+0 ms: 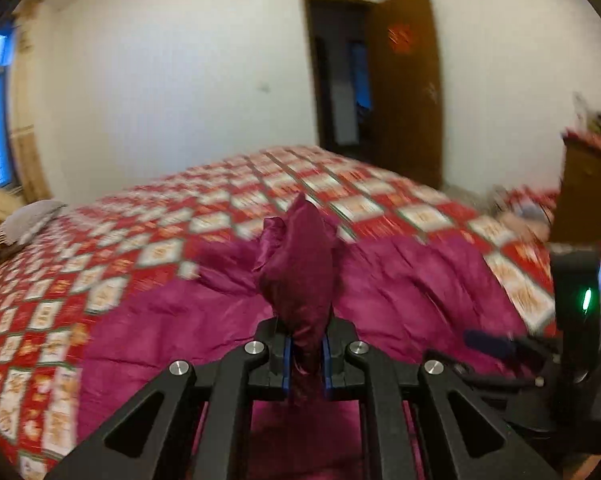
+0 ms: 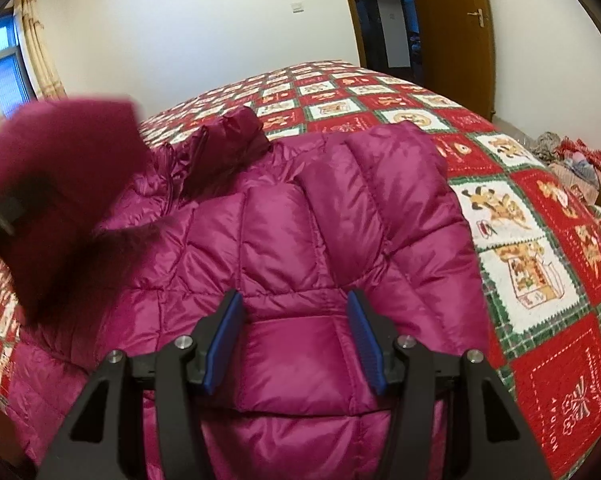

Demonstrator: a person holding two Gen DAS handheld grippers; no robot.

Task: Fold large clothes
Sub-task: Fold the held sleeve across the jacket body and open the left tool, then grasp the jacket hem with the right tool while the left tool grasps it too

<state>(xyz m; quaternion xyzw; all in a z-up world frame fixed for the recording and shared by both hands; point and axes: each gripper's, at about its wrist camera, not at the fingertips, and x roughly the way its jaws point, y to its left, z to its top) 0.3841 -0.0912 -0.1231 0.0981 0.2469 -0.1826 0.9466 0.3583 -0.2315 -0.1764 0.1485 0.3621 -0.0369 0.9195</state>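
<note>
A magenta quilted down jacket with a dark fur trim lies spread on the bed. My left gripper is shut on a bunched piece of the jacket's fabric, which stands up from between its blue pads. In the right wrist view that lifted part is a blurred magenta mass at the left, over the jacket. My right gripper stands open just above the jacket's near panel, and its pads do not pinch the fabric. It also shows low at the right of the left wrist view as my right gripper.
A red, white and green patchwork bedspread covers the bed. A grey pillow lies at the far left. An open wooden door stands behind, and a heap of cloth and wooden furniture sit at the right.
</note>
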